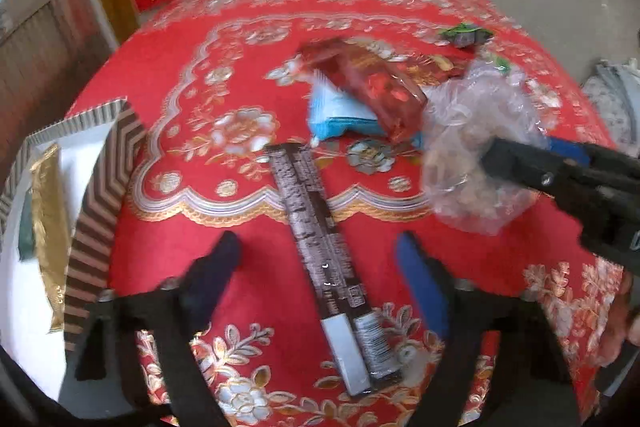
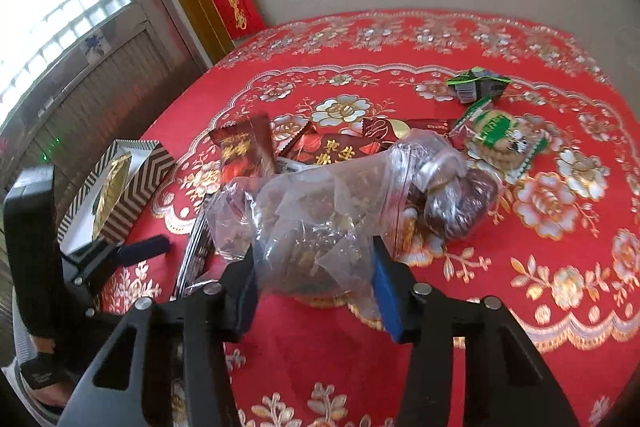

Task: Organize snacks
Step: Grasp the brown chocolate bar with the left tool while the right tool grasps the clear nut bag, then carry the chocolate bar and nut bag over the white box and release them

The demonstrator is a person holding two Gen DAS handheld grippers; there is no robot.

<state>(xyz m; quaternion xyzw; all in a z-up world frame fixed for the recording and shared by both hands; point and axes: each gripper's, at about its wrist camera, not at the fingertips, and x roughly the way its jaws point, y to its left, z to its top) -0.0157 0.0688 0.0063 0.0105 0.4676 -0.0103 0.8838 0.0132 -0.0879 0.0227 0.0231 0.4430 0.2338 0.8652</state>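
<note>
In the left wrist view, our left tool (image 1: 316, 247) hangs over the red flowered worktop (image 1: 248, 227) with its jaws apart, one on each side of a long dark snack bar (image 1: 320, 255) that lies flat between them — neither pad touches the wrapper. At ten o'clock from the bar sits a striped box (image 1: 108, 163) with a gold packet (image 1: 48, 223) inside it. At twelve o'clock a red snack pack (image 1: 368, 87) lies on top of a blue packet (image 1: 340, 115). At two o'clock our right tool (image 1: 516, 155) comes in from the edge, clamped on a clear bag (image 1: 476, 155) of brownish snacks.

In the right wrist view, the right tool (image 2: 316, 275) has its pads pressed into the sides of the clear bag (image 2: 312, 211), which bulges up between them and rests on the worktop (image 2: 520, 287). Behind it, at twelve o'clock, lie several red snack packs (image 2: 248, 151). At one o'clock sits a green-and-white biscuit pack (image 2: 500, 135), with a small green packet (image 2: 476, 85) beyond it. At nine o'clock we see the left tool (image 2: 144, 247) low beside the striped box (image 2: 132, 183).
</note>
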